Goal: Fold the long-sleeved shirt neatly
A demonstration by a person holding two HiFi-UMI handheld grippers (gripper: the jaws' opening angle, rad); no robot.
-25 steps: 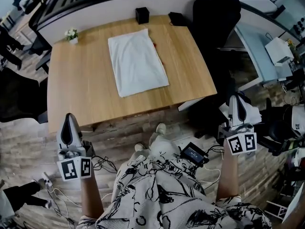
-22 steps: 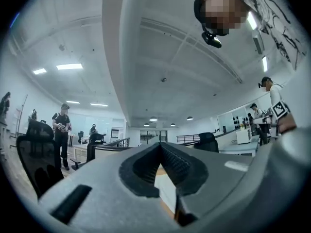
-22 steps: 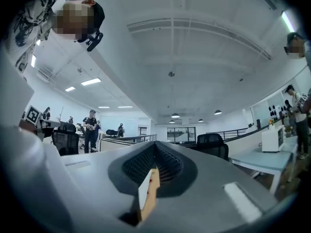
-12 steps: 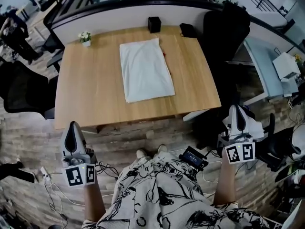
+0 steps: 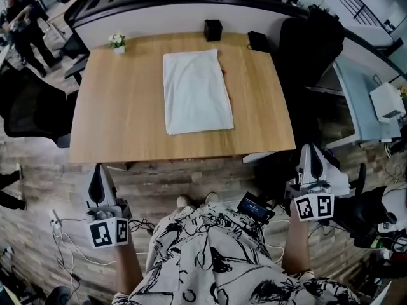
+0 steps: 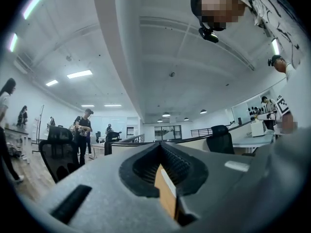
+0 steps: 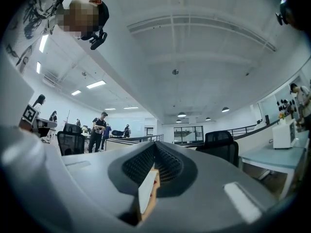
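Standing back from the tabletop (image 5: 121,116), operator holds both grippers low at own sides, well apart from the work.

Findings:
- Long-sleeved shirt (image 5: 196,91) lies as a compact white rectangle, centre-right on the tabletop, nearer the far edge. No sleeve or collar shows outside the outline. Long edges look approx. straight; near corner on the right sits a bit proud, so rectangle is slightly skewed.
- Left gripper (image 5: 96,173): jaws together, nothing between them, pointing roughly level toward the tabletop edge.
- Right gripper (image 5: 310,154): jaws together, likewise empty.
- Flower pot (image 5: 116,41), black box (image 5: 213,29) and a flat black item (image 5: 257,40) sit along the far edge, all apart from the shirt. Small red speck at the shirt's right edge, too small to identify.

Assessment: fold appears complete or v. near it; step in hand reads as final check and stand-off.

Recommendations:
1. Inspect before touching; any re-grip risks opening the layers.
2. If squaring is wanted, work the near right corner only, nudge w/ closed jaws rather than pinch and lift.
3. Press flat along the fold line, not across it.
4. Keep both grippers clear of the far-edge items.
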